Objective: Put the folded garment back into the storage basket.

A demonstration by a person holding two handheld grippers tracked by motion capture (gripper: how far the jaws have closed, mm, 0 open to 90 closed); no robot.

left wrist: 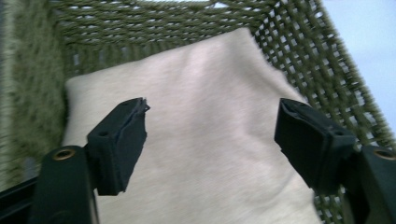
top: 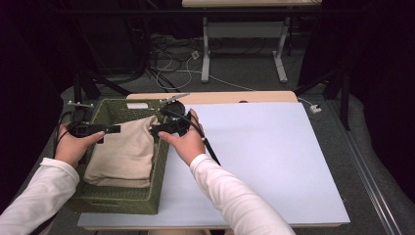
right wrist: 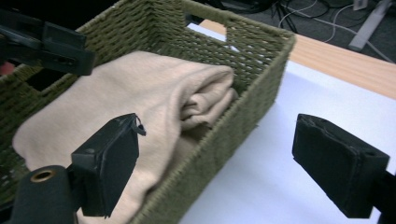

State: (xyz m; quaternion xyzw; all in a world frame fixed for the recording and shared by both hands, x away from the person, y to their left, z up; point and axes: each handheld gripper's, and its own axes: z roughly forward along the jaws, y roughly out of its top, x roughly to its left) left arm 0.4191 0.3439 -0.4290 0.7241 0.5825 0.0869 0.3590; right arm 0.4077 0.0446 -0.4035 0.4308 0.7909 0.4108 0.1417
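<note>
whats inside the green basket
A folded beige cloth lies in the basket and takes up most of it, its folded edges toward one end. The cloth covers the basket floor, so anything under it can't be seen.

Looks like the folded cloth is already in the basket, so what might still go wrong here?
The beige cloth rides up against the green basket's right wall, so it may unfold or slump. The right gripper, jaws open, hangs at that wall and might snag the weave. The left gripper, also open, sits just above the cloth and could drag it.
</note>
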